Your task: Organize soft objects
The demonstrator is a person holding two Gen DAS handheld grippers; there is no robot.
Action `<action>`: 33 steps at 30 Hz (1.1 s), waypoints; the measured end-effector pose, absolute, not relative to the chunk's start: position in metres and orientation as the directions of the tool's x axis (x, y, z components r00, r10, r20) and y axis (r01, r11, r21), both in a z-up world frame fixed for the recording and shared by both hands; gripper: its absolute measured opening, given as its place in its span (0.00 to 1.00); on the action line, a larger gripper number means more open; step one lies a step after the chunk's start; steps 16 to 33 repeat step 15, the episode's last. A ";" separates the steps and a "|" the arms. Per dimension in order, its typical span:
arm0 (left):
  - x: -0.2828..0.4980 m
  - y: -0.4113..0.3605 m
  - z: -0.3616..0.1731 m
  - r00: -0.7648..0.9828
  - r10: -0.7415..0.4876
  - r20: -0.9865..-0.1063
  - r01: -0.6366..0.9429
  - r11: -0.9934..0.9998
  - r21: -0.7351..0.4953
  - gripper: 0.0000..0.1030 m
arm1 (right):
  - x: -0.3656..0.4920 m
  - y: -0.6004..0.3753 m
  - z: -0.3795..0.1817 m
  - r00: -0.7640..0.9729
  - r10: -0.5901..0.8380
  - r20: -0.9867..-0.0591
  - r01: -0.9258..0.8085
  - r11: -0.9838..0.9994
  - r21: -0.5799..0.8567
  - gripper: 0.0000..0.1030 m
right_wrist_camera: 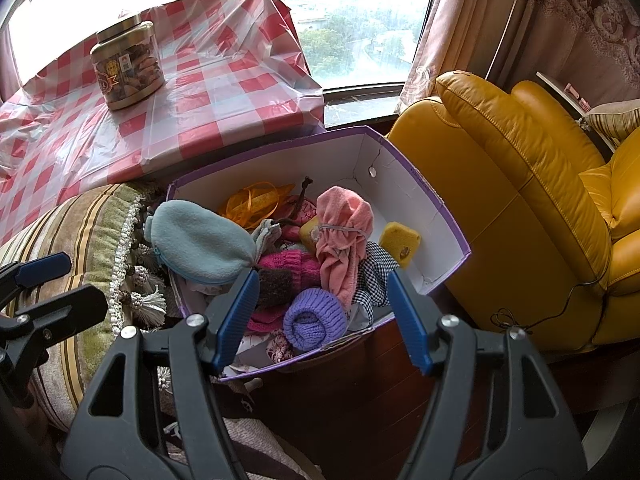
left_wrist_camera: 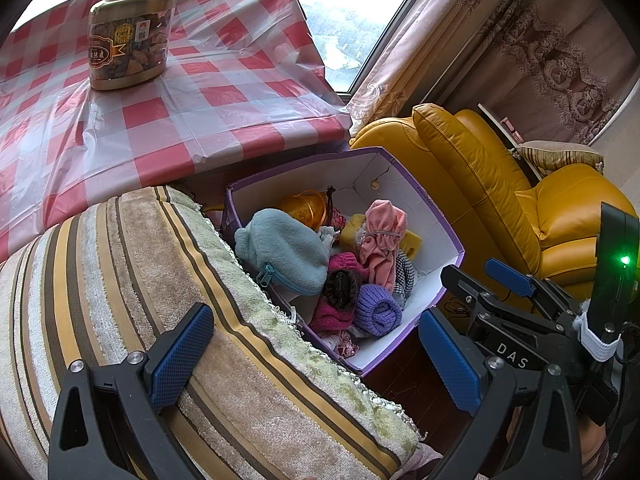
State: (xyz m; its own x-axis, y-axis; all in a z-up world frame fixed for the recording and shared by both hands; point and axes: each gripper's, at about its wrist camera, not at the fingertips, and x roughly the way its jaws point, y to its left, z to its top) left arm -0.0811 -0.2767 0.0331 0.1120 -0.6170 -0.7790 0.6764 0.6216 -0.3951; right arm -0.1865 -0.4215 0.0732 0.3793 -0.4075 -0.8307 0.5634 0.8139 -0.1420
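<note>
A purple-edged white box (left_wrist_camera: 436, 216) (right_wrist_camera: 424, 200) holds several soft things: a light blue fleece pouch (left_wrist_camera: 284, 250) (right_wrist_camera: 200, 242), a pink cloth (left_wrist_camera: 382, 236) (right_wrist_camera: 342, 236), a purple knit roll (left_wrist_camera: 376, 310) (right_wrist_camera: 314, 318), a magenta knit piece (right_wrist_camera: 292, 264), a yellow sponge (right_wrist_camera: 400, 242) and orange ribbon (right_wrist_camera: 252, 200). My left gripper (left_wrist_camera: 316, 356) is open and empty, over the striped cushion's edge and the box's near corner. My right gripper (right_wrist_camera: 322, 316) is open and empty, just above the purple roll at the box's near side; it also shows in the left wrist view (left_wrist_camera: 486, 280).
A striped cushion (left_wrist_camera: 140, 280) (right_wrist_camera: 84, 232) lies left of the box. Behind is a table with a red-checked cover (left_wrist_camera: 192, 92) (right_wrist_camera: 208, 92) bearing a snack jar (left_wrist_camera: 130, 36) (right_wrist_camera: 128, 68). A yellow leather armchair (left_wrist_camera: 500, 184) (right_wrist_camera: 532, 184) stands right of the box. Dark wood floor (right_wrist_camera: 360, 400) lies below.
</note>
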 end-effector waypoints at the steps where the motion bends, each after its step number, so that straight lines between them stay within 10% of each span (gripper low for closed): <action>1: -0.081 -0.277 0.033 0.112 -0.617 -0.779 0.676 0.622 -0.395 1.00 | -0.187 -0.421 0.073 0.379 -0.408 -0.831 0.563 0.814 -0.142 0.68; 33: -0.083 -0.279 0.031 0.135 -0.609 -0.782 0.684 0.628 -0.371 1.00 | -0.188 -0.421 0.073 0.375 -0.408 -0.832 0.569 0.810 -0.141 0.68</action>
